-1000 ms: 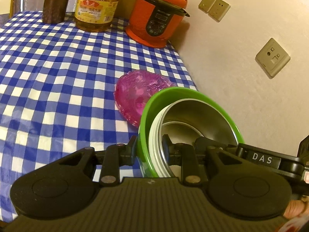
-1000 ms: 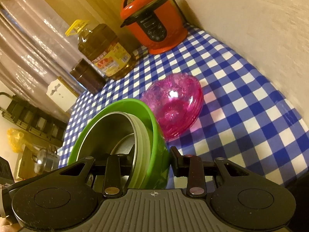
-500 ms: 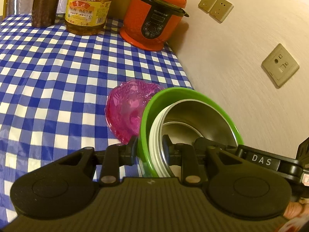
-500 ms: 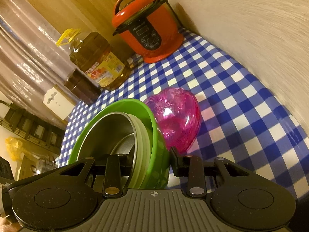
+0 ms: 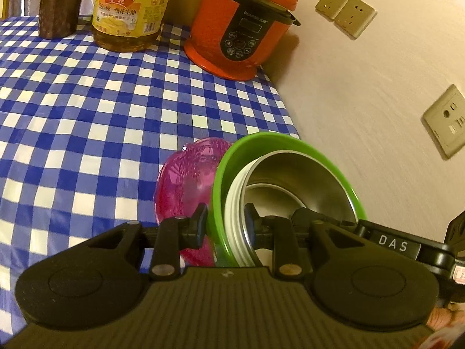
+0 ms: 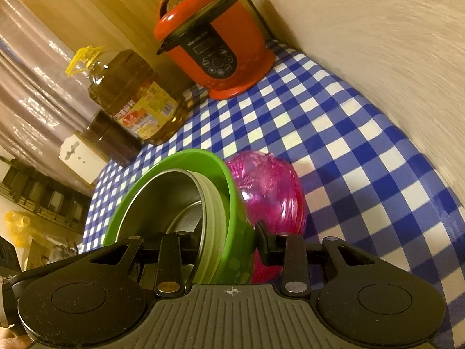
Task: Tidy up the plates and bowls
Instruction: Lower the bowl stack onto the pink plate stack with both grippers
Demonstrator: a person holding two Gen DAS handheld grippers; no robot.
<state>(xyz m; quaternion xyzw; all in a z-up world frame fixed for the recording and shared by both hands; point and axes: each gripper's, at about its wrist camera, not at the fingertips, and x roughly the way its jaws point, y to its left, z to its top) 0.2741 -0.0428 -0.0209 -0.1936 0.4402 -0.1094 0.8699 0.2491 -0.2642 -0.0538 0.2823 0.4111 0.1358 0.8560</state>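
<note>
A green bowl with a steel bowl nested inside hangs tilted over the checked tablecloth. My left gripper is shut on the near-left rim of this stack, one finger outside the green wall and one inside the steel bowl. In the right wrist view the green bowl and steel bowl show again, with my right gripper shut on the opposite rim. A pink translucent bowl lies on the cloth just behind and under the stack, partly hidden by it; the right wrist view has this pink bowl to the right of the green one.
A red pressure cooker, a large oil bottle and a dark jar stand along the back of the table. The wall with sockets runs close along the right edge. Shelving and clutter lie beyond the table's left side.
Both grippers carried the bowl stack forward and slightly down towards the pink bowl and the cooker. The pink bowl is now closer and partly covered by the green bowl. Grips unchanged.
</note>
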